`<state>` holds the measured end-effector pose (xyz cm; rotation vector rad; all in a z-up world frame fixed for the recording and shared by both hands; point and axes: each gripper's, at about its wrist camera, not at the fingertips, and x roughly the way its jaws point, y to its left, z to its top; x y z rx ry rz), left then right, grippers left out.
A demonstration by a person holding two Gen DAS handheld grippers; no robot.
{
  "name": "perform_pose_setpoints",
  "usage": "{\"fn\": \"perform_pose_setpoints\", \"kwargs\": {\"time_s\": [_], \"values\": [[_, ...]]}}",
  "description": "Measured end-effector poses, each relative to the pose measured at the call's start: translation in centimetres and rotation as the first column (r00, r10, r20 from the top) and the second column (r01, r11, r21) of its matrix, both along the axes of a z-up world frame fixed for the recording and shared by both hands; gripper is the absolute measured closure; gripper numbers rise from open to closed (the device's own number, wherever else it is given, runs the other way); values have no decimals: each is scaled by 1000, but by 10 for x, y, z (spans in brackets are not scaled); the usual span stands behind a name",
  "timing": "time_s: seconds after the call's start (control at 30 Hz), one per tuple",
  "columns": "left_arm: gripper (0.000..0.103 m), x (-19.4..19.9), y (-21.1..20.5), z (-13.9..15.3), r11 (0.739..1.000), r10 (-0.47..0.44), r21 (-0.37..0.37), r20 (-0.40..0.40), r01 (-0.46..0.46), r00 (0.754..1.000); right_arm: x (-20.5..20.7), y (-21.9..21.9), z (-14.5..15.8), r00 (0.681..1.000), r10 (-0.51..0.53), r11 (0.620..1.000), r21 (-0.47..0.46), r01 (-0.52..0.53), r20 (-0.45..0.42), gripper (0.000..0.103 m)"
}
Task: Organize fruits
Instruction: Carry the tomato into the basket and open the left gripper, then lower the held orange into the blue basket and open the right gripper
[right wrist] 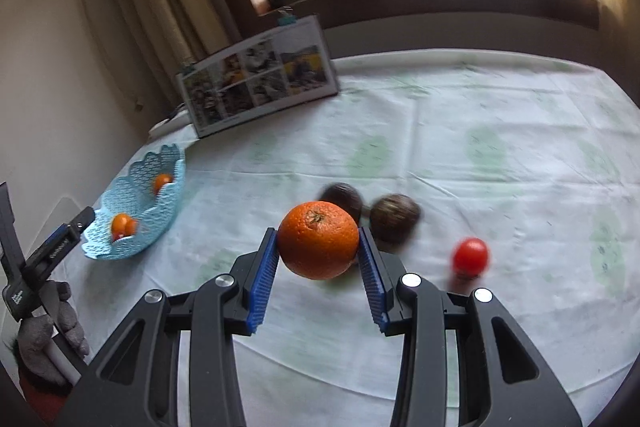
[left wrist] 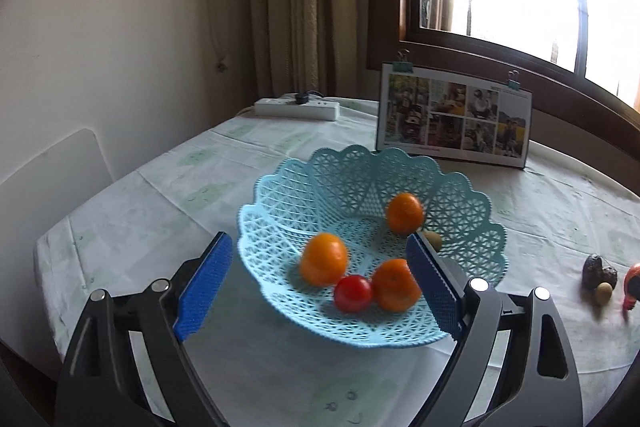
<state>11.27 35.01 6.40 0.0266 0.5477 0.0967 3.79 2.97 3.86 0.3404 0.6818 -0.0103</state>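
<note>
The right gripper [right wrist: 319, 259] is nearest: its ribbed blue fingers [right wrist: 264, 277] clamp a round, dimpled orange [right wrist: 318, 245] by its sides, stem scar up, above the bench [right wrist: 460, 147]. Just past it, at one o'clock, lie two dark, rough, blurred fruits [right wrist: 394, 217], and a glossy red tomato [right wrist: 471, 256] sits at three o'clock on the pale printed cloth. The left gripper [left wrist: 320, 281] hangs with fingers [left wrist: 204, 283] spread wide and empty before a light-blue plastic lattice basket [left wrist: 460, 219] with a scalloped rim. Inside lie three smooth small oranges [left wrist: 324, 259] and one red tomato [left wrist: 353, 293]. At twelve o'clock beyond stands a clipped photo board [left wrist: 454, 115].
</note>
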Motion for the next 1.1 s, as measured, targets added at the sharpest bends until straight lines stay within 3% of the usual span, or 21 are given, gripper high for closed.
{"fn": "perform_pose_setpoints", "kwargs": {"time_s": [0.13,0.63,0.9,1.0,1.1], "values": [[4,-3,13,0,1000,21,-6,7,-21,1000,20,37,13,996,89,996,-19,-89,20,62],[4,-8,28,-8,1000,26,-9,-2,-27,1000,81,154,32,943,328,944,-54,-325,49,63],[4,-4,39,-17,998,40,-38,-30,-41,999,102,178,18,937,349,936,-51,-348,5,62],[4,-4,40,-17,999,36,-39,-31,-37,999,103,177,20,942,335,941,-59,-333,29,51],[4,-3,39,-17,999,31,-37,-33,-32,999,99,171,21,947,318,947,-64,-315,47,51]]}}
